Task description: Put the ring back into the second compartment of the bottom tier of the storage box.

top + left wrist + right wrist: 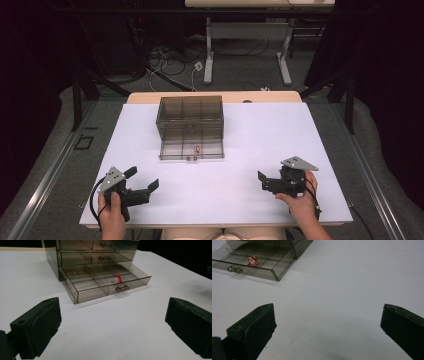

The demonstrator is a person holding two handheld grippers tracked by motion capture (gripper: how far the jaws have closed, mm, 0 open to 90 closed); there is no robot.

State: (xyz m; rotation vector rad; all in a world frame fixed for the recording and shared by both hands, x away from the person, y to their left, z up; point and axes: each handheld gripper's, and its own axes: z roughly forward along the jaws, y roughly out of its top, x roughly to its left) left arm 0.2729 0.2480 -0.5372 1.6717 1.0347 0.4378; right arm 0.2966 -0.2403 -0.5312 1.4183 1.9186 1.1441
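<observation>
**Bottom drawer out, both grippers empty**

At twelve o'clock on the white table (pixel 260 145) sits a smoky see-through drawer cabinet (pixel 190 117), its bottom drawer (pixel 105 283) pulled out. In a front compartment just behind the metal handle (pixel 122 288) lies a small red-and-white trinket (pixel 252 261). Left gripper (pixel 142 181) at seven o'clock, jaws spread wide, nothing between them. Right gripper (pixel 262 181) at five o'clock, jaws released and empty, well apart from the cabinet.
</observation>
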